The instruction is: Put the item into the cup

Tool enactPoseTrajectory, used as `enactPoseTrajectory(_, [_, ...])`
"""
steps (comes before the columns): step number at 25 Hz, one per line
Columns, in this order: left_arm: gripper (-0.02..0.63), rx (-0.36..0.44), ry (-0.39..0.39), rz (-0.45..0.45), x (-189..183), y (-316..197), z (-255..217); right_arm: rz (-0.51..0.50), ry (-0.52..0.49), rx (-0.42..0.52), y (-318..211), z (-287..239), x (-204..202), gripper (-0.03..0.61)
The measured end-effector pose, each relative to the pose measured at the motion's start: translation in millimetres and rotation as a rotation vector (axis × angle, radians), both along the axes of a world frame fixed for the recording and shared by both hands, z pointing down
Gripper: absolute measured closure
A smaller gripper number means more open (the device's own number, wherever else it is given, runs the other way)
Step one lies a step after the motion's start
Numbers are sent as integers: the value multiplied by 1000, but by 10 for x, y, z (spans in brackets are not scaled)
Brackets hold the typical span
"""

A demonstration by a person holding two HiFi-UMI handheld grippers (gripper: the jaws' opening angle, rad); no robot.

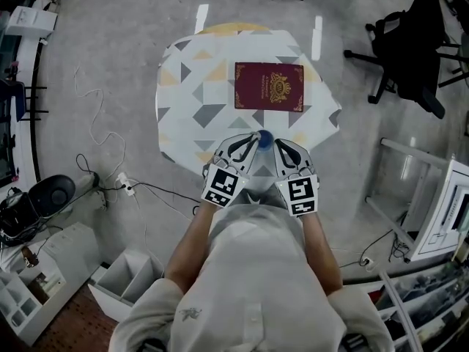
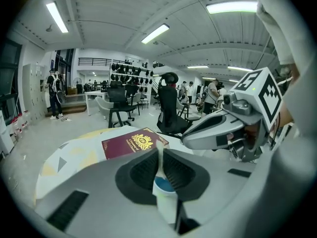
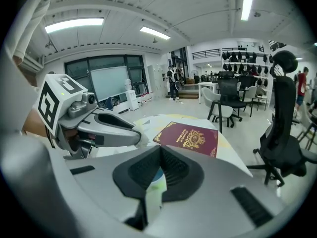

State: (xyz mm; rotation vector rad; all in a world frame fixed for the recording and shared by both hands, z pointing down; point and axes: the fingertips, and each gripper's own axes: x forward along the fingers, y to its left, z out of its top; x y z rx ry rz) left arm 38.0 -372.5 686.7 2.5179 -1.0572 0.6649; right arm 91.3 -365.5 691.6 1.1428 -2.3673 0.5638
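A small white cup (image 1: 265, 138) with a blue inside sits at the near edge of the round table (image 1: 183, 108), which has a patterned cloth. Both grippers meet at it. My left gripper (image 1: 256, 139) is shut with the cup's (image 2: 166, 192) thin wall pinched between its pads. My right gripper (image 1: 276, 144) is shut on the opposite side of the cup's (image 3: 156, 185) rim. A maroon passport (image 1: 269, 86) with a gold crest lies flat on the table beyond the cup, and shows again as the passport (image 2: 133, 143) in the left gripper view and the passport (image 3: 188, 138) in the right.
A black office chair (image 1: 410, 50) stands right of the table. Cables and a power strip (image 1: 124, 185) lie on the floor at the left, with open boxes (image 1: 128, 277) near my left side. A white frame (image 1: 429, 204) stands at the right.
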Motion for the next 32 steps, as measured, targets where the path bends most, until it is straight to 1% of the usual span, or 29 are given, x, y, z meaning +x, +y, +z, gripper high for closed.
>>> enactPoseTrajectory(10, [577,-58,-63,61,79,109,332,-4,18,-54,114,251,-40,572])
enactPoseTrajectory(17, [574,-81,-100,84,136,150,483,-2,30,-84,182,386,-2,572])
enactPoseTrajectory(32, [560,-118,-174,100,195,170,683,11,30,-83,202,385,74,572])
